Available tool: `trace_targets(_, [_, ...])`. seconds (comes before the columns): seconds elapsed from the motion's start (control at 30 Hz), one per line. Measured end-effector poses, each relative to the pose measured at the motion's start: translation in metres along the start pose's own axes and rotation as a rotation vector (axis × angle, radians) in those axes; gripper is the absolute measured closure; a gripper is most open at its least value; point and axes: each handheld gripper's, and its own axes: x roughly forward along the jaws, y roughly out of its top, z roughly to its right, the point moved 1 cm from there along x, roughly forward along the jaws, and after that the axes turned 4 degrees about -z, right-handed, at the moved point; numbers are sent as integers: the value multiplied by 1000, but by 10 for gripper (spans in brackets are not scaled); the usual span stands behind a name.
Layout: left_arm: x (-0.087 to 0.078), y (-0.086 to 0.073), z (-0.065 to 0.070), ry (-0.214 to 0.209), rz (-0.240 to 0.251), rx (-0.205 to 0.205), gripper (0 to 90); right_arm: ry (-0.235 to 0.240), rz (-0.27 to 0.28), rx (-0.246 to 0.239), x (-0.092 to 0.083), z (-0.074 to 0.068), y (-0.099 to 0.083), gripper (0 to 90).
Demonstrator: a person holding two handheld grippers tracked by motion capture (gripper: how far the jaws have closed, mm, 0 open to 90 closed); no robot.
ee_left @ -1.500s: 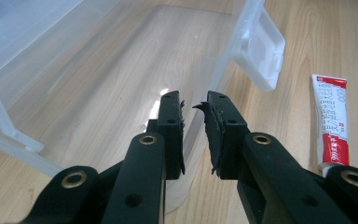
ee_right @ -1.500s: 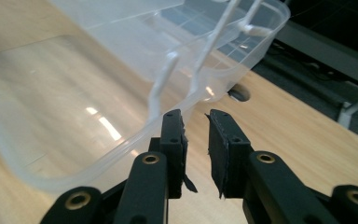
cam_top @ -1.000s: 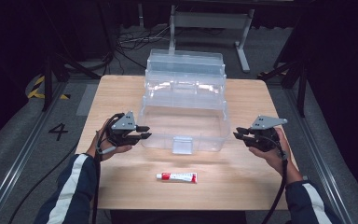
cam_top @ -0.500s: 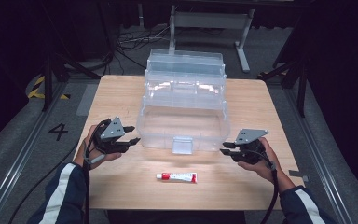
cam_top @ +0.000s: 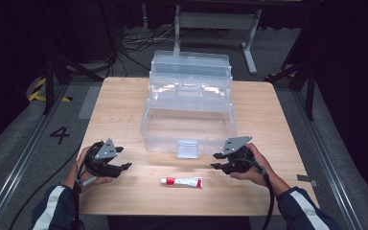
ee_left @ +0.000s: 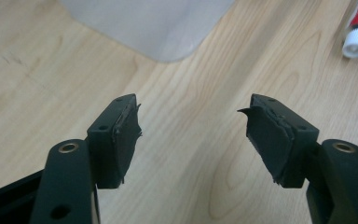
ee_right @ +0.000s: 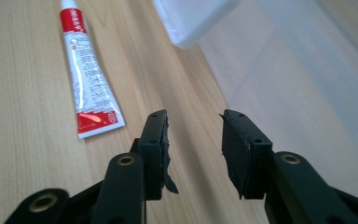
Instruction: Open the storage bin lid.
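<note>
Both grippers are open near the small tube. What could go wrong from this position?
The tube lies flat on the table, so jaws closing from above may slide off it or squash it. The left gripper and right gripper flank it; reaching together, they could collide. The clear box and its front latch stand close behind, easy to bump.

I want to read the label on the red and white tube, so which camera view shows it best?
The right gripper view: the tube lies close, its printed side facing the camera, cap end partly cut off at the top edge. The high view shows the whole tube on the table, but small. The left gripper view catches just its white cap at the corner.
</note>
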Motion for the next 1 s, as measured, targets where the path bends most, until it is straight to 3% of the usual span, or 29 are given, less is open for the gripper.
trace_targets(0.23, [7, -15, 1, -37, -21, -39, 319, 84, -60, -64, 20, -11, 14, 573])
trace_targets(0.27, [8, -18, 2, -47, -13, -54, 300, 114, -88, -95, 25, -16, 18, 569])
trace_targets(0.6, [20, -23, 2, -32, -58, -74, 226, 210, -179, -168, 46, -36, 41, 533])
trace_targets(0.67, [22, -23, 0, -20, -49, -91, 220, 218, -187, -179, 49, -39, 45, 531])
trace_targets(0.87, [27, -29, -5, -56, -2, -137, 162, 221, -241, -206, 63, -49, 60, 531])
trace_targets(1.0, [28, -29, -6, -59, 7, -134, 149, 234, -269, -214, 73, -54, 70, 531])
